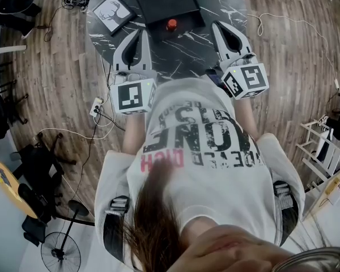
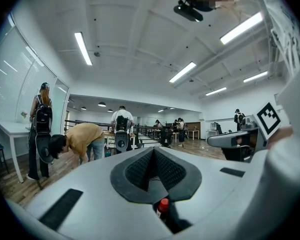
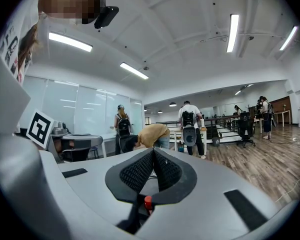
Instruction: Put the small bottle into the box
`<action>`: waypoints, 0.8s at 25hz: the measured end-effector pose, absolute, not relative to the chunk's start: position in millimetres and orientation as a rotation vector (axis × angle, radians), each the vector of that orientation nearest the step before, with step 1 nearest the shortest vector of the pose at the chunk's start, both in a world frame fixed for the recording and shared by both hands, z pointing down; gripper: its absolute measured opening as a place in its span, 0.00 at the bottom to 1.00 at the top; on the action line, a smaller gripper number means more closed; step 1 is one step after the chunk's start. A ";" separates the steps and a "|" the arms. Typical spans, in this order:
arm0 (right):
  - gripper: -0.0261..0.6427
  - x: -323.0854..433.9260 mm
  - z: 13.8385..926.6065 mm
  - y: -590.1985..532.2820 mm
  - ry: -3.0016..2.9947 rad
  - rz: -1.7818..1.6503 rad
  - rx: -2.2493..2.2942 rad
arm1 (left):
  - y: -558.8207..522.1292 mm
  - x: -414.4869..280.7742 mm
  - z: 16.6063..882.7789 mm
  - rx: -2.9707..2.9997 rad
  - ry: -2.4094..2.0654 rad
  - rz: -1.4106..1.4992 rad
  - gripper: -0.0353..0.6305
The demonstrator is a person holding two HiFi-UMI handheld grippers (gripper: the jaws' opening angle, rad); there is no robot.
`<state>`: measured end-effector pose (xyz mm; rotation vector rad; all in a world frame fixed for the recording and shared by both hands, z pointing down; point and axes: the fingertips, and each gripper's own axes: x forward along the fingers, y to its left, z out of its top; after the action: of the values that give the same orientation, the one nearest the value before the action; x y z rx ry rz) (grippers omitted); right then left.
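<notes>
Head view: small bottle (image 1: 171, 25) stands upright, long axis vertical.

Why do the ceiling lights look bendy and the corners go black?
Left gripper view: the wide-angle lens bows the ceiling lights and darkens the corners. Right gripper view: same bend, and the ceiling lights glare white. Head view: the floor curves near the edges, and hair close up is blurry.
</notes>
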<state>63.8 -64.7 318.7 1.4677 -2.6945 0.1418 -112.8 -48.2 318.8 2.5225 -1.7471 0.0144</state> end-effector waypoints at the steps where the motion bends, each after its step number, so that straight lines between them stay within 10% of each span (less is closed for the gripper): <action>1: 0.04 64.4 318.9 -64.4 -2.692 0.143 1.470 | -48.2 -112.1 319.0 2.523 -1.744 0.014 0.06; 20: 0.04 69.9 320.6 -65.9 -2.671 0.141 1.477 | -54.6 -104.6 322.1 2.530 -1.718 0.008 0.06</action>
<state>69.9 -65.9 320.6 1.4773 -2.6713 0.1411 -104.6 -54.6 322.1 2.5298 -1.7185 0.0078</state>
